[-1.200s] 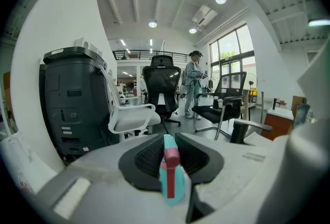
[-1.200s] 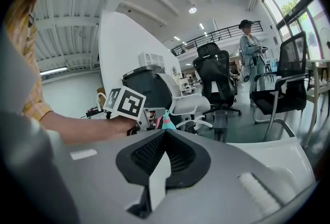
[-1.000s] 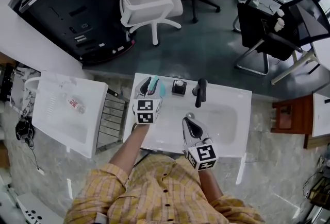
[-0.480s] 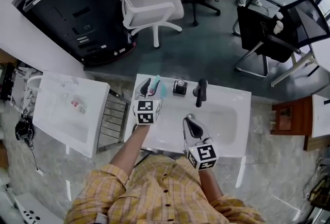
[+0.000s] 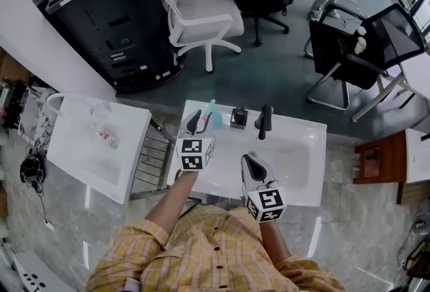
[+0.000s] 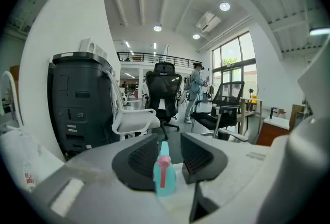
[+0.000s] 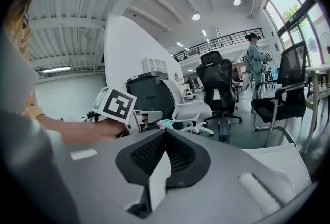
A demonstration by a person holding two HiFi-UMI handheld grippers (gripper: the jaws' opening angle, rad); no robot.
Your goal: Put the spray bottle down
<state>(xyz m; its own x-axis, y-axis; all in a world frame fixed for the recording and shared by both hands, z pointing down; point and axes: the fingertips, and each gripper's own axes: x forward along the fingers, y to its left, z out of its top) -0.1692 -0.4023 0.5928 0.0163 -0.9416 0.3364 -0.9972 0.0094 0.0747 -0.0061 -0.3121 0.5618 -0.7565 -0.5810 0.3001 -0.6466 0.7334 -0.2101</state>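
The teal plastic spray bottle with a pink trigger (image 6: 164, 176) stands on the white sink counter (image 5: 306, 133), between the left claw's (image 6: 169, 138) spread jaws, which have just been opening. The right claw (image 7: 165, 134) is pressed together, empty. Seemingly only backing away remains.

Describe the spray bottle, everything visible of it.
The spray bottle is small and looks like teal plastic, with a pink trigger under a teal spray head. It stands upright, already set down, on the back left corner of the white sink. It is framed by the open jaws of the left tool, which have just been opening. Neither pad appears to press on it.
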